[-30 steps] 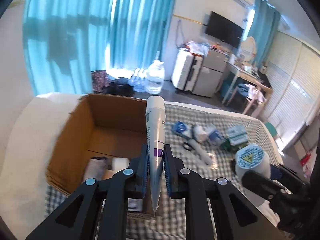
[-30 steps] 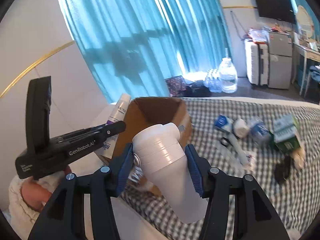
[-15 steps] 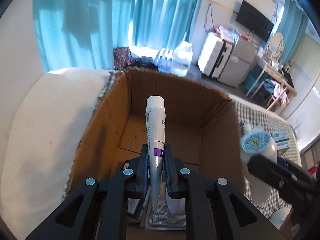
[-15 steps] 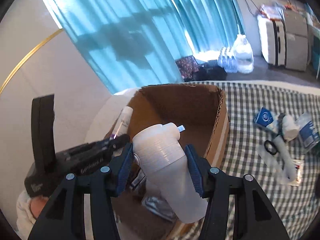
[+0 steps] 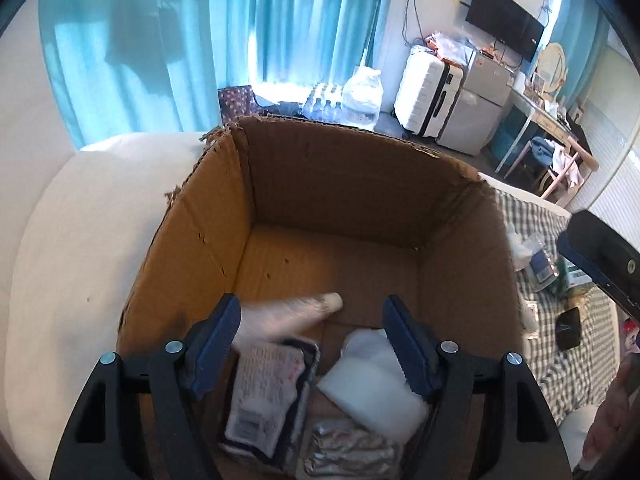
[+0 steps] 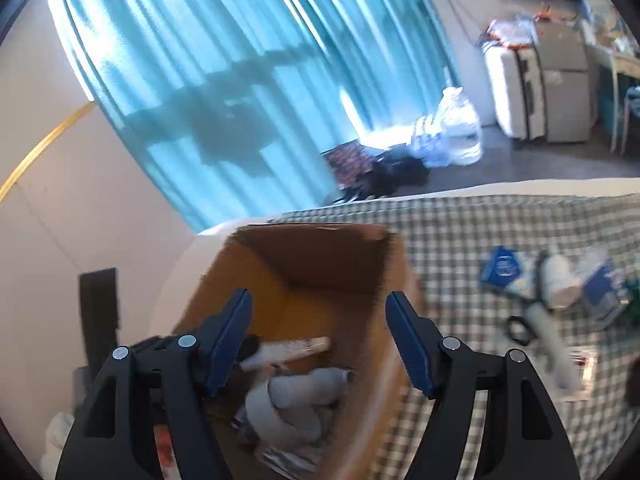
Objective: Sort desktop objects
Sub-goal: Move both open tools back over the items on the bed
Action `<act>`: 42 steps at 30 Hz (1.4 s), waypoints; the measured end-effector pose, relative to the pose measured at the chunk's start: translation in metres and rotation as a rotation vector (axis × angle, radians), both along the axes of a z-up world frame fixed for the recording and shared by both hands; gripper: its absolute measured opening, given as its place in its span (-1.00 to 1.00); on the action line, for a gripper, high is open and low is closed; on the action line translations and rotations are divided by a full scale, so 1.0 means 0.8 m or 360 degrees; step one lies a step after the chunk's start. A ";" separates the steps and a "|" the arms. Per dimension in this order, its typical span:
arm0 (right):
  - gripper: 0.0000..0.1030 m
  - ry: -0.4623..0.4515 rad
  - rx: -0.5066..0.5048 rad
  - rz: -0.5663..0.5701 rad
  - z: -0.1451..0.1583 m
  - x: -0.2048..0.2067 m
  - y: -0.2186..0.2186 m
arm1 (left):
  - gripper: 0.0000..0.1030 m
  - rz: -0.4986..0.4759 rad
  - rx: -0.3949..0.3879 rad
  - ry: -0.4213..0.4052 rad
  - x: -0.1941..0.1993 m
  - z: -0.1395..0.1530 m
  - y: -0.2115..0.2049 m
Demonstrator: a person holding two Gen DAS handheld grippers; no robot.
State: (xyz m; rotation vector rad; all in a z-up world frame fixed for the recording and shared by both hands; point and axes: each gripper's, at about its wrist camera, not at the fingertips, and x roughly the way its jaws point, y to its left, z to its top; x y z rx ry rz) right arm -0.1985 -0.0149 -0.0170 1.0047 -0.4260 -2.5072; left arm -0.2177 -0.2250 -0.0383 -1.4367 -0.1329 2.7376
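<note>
An open cardboard box [image 5: 340, 184] stands on the checked cloth. My left gripper [image 5: 312, 312] hangs over the box, its jaws opening with nothing between them. Below it a white tube [image 5: 288, 316] lies blurred on the box floor, beside a white bottle [image 5: 372, 376] and a printed packet [image 5: 264, 392]. My right gripper [image 6: 319, 304] is above the box [image 6: 320, 256] too, jaws opening and empty. The white bottle [image 6: 304, 392] and the tube [image 6: 288, 350] lie beneath it.
Loose items lie on the checked cloth [image 6: 460, 224] right of the box: a blue packet [image 6: 502, 270], a white tube [image 6: 552, 352], a black ring [image 6: 520, 330]. A white cushion [image 5: 80, 240] borders the box on the left. A hand [image 5: 612, 412] shows at the right edge.
Both grippers moved over the box and opened. The tube dropped out of the left gripper and the white bottle out of the right; both now lie in the box.
</note>
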 end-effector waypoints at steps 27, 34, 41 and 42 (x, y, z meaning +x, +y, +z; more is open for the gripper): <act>0.55 0.0067 0.0200 -0.0730 0.036 0.236 0.328 | 1.00 -0.0106 -0.0061 0.0345 0.149 0.089 0.270; 0.55 -0.0079 0.0164 -0.0772 -0.021 0.218 0.368 | 1.00 -0.0176 -0.0126 0.0183 0.127 0.028 0.317; 0.54 -0.0192 0.0189 -0.0705 -0.073 0.182 0.366 | 1.00 -0.0164 -0.0133 0.0071 0.098 -0.027 0.337; 0.54 -0.0210 0.0191 -0.0702 -0.080 0.176 0.365 | 1.00 -0.0168 -0.0130 0.0057 0.093 -0.034 0.342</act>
